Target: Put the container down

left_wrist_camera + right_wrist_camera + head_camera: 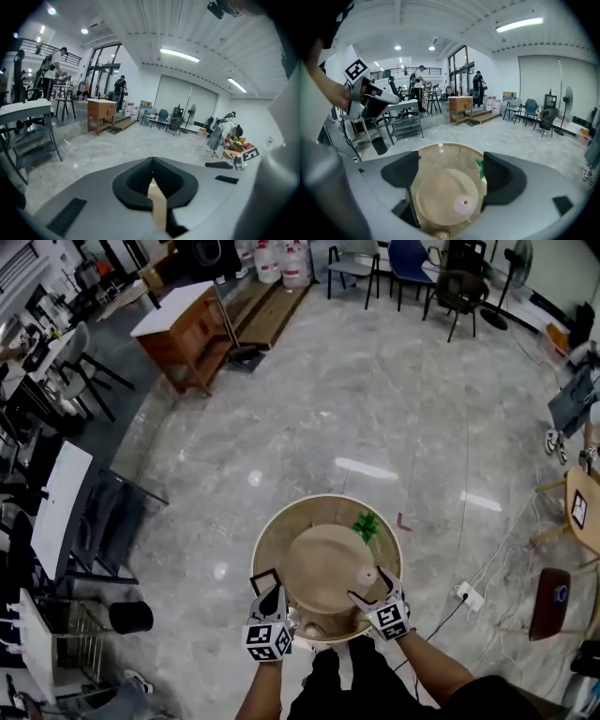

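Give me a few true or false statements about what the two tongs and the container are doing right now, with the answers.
1. The left tongs are wide open. False: they are shut on a thin tan edge of the container.
2. The right tongs have their jaws apart, and the container shows between them. True.
3. A green item shows inside the container. True.
4. The container rests on the white-topped wooden table. False: that table stands far off at the upper left of the head view, while the container is up at the two tongs.
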Motion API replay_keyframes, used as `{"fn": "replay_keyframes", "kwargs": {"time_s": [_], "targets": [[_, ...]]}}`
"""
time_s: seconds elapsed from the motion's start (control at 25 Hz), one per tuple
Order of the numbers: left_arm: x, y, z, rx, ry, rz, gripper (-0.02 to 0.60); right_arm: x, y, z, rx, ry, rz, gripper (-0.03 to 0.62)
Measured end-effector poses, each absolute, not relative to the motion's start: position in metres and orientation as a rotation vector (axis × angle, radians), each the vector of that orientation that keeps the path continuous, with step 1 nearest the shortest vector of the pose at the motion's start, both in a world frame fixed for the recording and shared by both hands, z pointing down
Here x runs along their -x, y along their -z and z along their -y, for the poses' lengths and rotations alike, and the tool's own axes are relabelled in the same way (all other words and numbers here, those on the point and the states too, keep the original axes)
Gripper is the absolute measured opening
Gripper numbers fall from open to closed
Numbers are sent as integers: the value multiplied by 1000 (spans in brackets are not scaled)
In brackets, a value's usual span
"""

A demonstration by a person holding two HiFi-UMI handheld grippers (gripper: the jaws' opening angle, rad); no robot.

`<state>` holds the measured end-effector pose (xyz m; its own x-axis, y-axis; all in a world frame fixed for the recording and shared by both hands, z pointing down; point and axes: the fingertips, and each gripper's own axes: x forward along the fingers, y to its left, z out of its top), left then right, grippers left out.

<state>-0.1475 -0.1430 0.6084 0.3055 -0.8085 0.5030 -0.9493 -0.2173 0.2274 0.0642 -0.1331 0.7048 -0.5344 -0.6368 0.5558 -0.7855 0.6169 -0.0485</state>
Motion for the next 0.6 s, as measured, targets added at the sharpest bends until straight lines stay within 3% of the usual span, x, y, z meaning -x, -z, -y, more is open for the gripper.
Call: {"fn": "replay_keyframes", "kwargs": {"time_s": [0.16, 0.44, 0.6], "targets": [[152, -579, 140, -2131, -355, 1551, -5, -62, -638, 136, -1188, -343, 2411, 411], [148, -522, 133, -2196, -252, 1563, -5, -65, -515, 141, -1393, -158, 2585, 233], [142, -479, 140, -2300, -230, 1590, -5, -61, -455, 150, -1388, -81, 2658, 197]]}}
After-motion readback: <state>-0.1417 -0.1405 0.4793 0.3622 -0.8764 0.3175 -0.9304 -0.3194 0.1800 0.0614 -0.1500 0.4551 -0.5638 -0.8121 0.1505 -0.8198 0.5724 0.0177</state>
